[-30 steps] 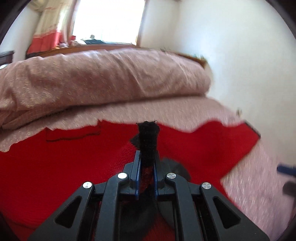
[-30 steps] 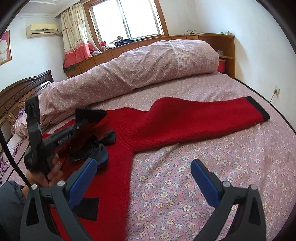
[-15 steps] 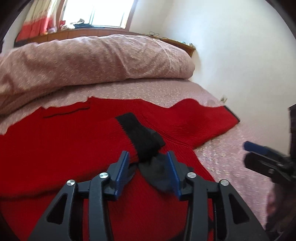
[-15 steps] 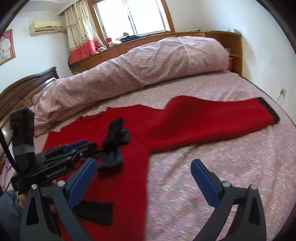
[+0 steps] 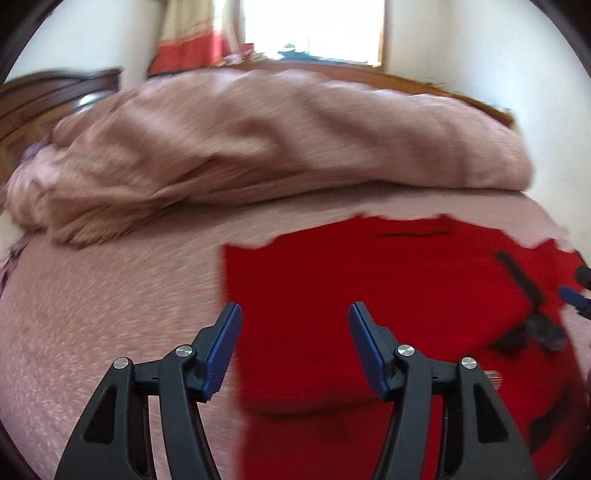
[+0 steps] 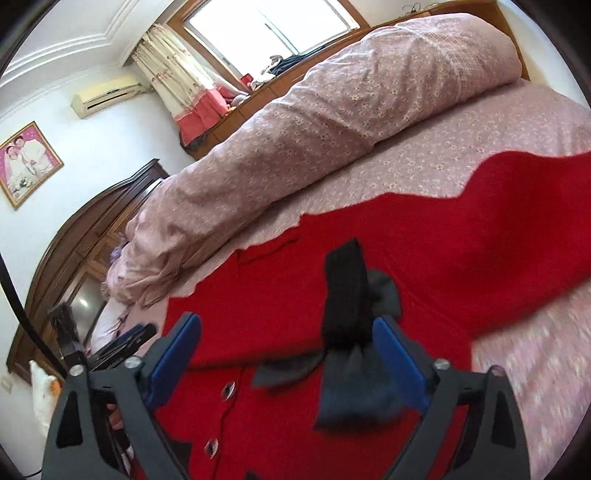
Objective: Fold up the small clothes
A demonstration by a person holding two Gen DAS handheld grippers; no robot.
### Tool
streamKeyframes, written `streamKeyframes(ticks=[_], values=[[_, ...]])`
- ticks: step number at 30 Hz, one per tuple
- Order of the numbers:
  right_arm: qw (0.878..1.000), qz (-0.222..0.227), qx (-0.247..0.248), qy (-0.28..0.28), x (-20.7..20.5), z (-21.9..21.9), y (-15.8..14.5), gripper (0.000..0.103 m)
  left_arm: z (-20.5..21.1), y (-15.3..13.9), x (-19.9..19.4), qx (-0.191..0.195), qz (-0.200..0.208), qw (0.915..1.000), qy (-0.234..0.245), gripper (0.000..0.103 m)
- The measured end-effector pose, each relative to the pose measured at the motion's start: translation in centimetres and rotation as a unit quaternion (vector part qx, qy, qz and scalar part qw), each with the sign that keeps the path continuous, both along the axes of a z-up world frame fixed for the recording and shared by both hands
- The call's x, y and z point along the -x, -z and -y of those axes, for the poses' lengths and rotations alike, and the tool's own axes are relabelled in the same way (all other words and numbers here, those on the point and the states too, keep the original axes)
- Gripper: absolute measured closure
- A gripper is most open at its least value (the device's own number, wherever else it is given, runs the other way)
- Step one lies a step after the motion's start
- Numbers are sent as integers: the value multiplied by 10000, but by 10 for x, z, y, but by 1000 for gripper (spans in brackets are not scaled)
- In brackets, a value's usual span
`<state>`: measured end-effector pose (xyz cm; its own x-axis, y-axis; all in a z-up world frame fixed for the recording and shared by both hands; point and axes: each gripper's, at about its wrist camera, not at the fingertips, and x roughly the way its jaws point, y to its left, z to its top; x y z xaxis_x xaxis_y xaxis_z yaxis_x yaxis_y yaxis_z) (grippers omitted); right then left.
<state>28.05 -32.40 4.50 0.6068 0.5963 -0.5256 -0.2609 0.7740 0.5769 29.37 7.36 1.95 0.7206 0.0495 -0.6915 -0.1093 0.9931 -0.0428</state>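
Red knitwear filled the lower half of both wrist views: a red cardigan [image 6: 424,266] lay spread flat on a bed [image 6: 517,122] covered in a pink floral sheet, its black buttons [image 6: 228,389] running down the lower centre of the right wrist frame. One sleeve stretched toward the right edge of that frame, and its black cuff [image 6: 345,291] lay folded across the cardigan's body beside a crumpled dark bow [image 6: 354,384].

The right hand-held gripper [image 6: 286,360] hung just above the cuff with its blue pads [image 6: 173,354] spread wide on either side of it, pinching nothing; whether they touched the fabric could not be told. The left hand-held gripper [image 5: 293,349] was likewise spread and empty, hovering over the cardigan's [image 5: 369,295] left edge, where red knit met the sheet at the centre of the blurred left wrist frame. The cuff [image 5: 524,284] showed at the right of that frame.

A rolled pink quilt [image 5: 258,147] lay across the upper part of the bed, in front of a bright window [image 6: 273,22] with curtains [image 6: 177,85]. A framed portrait [image 6: 27,164] and an air conditioner [image 6: 105,94] hung at upper left in the right wrist frame.
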Motion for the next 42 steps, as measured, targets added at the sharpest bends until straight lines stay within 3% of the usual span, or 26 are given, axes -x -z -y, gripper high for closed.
streamKeyframes(ticks=[1, 3, 4, 5, 8, 12, 14, 16, 19, 28, 35, 42], values=[[9999, 1, 121, 42, -7, -3, 5, 13, -11, 8, -4, 37, -83, 9999, -133, 49], [9991, -77, 387, 168, -19, -8, 16, 38, -27, 26, -13, 97, -354, 9987, -360, 49], [9984, -165, 483, 239, -24, -9, 22, 62, -33, 36, -16, 272, -489, 9977, -395, 49], [9978, -230, 562, 271, -27, -10, 27, 74, -37, 43, -16, 449, -561, 9967, -376, 49], [9961, -322, 785, 224, -30, -14, 40, 74, -44, 54, -16, 953, -590, 9929, -395, 48], [9944, -277, 977, 282, -27, -15, 36, 71, -43, 56, -14, 1055, -541, 9926, -259, 51], [9948, -302, 955, 183, -26, -16, 38, 72, -42, 56, -12, 1070, -539, 9926, -175, 78], [9954, -224, 928, 50, -23, -19, 36, 85, -40, 54, -13, 1010, -538, 9932, -227, 86], [9944, -230, 1027, 35, -19, -22, 32, 89, -40, 52, -18, 825, -522, 9947, -314, 96], [9921, -279, 1222, -36, -12, -29, 33, 90, -46, 51, -19, 563, -543, 9963, -348, 95], [9924, -335, 1159, 236, -10, -14, 29, 80, -33, 23, 10, 374, -317, 9978, -456, 93], [9966, -345, 494, 563, -2, 36, 13, 78, 39, -2, 21, 236, -42, 9987, -446, 83]])
